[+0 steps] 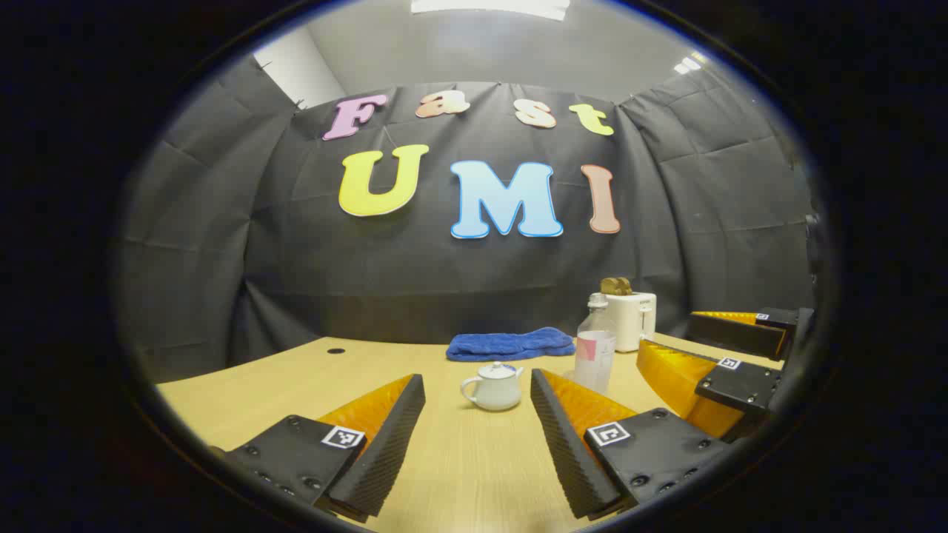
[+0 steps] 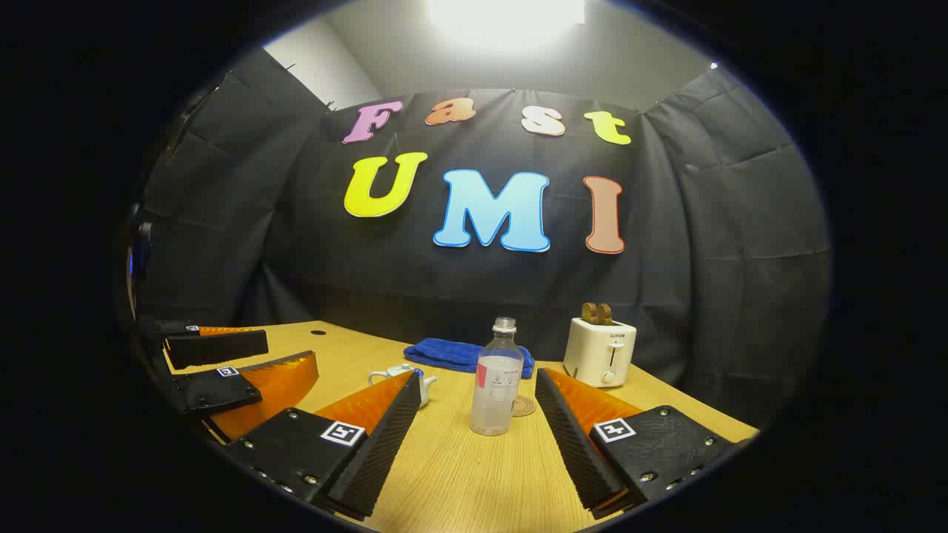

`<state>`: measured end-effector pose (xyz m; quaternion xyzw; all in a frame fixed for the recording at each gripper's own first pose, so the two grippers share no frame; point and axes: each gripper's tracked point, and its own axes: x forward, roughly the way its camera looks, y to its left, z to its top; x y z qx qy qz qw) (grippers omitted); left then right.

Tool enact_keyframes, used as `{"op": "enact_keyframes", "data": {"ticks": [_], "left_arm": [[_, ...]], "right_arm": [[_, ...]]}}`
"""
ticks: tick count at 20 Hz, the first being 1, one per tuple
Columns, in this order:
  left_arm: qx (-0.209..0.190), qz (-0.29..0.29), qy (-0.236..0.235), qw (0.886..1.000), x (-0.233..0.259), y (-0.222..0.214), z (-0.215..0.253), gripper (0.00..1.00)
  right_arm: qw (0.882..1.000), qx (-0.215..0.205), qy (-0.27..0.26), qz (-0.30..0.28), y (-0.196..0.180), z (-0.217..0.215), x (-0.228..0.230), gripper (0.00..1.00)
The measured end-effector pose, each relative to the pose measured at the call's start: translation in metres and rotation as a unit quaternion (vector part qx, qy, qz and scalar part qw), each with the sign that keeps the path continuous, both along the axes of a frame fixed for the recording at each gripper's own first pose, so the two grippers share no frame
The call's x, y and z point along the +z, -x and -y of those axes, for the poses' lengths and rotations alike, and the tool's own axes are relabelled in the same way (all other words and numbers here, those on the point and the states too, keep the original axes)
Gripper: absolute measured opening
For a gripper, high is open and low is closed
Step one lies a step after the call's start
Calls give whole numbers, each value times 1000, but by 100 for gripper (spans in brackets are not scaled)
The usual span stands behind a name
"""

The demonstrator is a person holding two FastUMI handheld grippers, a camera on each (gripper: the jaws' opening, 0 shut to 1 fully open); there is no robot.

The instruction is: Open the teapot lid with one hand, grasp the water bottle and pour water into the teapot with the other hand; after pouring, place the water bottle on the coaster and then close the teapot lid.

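Observation:
A small white teapot (image 1: 492, 386) with its lid on stands on the wooden table (image 1: 459, 466), straight ahead of my open left gripper (image 1: 475, 379) and some way beyond its fingertips. A clear water bottle (image 1: 595, 346) with no cap stands upright to the teapot's right. In the right gripper view the bottle (image 2: 498, 385) stands just ahead of my open right gripper (image 2: 478, 375), apart from both fingers. A round coaster (image 2: 524, 406) lies right behind the bottle. The teapot (image 2: 415, 377) is partly hidden by a finger. Neither gripper holds anything.
A folded blue towel (image 1: 511, 344) lies behind the teapot near the wall. A white toaster (image 2: 600, 352) with toast in it stands at the back right. The right gripper (image 1: 668, 334) shows at the right edge, the left gripper (image 2: 290, 349) at the left.

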<state>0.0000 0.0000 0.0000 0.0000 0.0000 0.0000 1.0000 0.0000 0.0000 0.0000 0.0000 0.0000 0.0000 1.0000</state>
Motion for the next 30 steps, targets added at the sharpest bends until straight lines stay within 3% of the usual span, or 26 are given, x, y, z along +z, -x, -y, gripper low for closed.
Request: {"op": "enact_keyframes", "data": {"ticks": [13, 18, 21, 25, 30], "left_arm": [[-49, 3, -1, 999, 7, -16, 21, 95], [-60, 0, 3, 998, 3, -22, 26, 95], [-67, -6, 0, 998, -2, -32, 28, 95], [-68, -25, -3, 997, -11, -58, 20, 95], [-91, -46, 9, 995, -18, -92, 20, 96]], "right_arm": [[999, -33, -8, 14, 6, 7, 12, 97], [999, -39, 21, 19, 3, 10, 10, 97], [999, -38, 14, 11, -6, 13, 5, 96], [1000, -1, -5, 6, -27, 6, 7, 96], [1000, -10, 8, -19, -63, 17, -1, 96]]}}
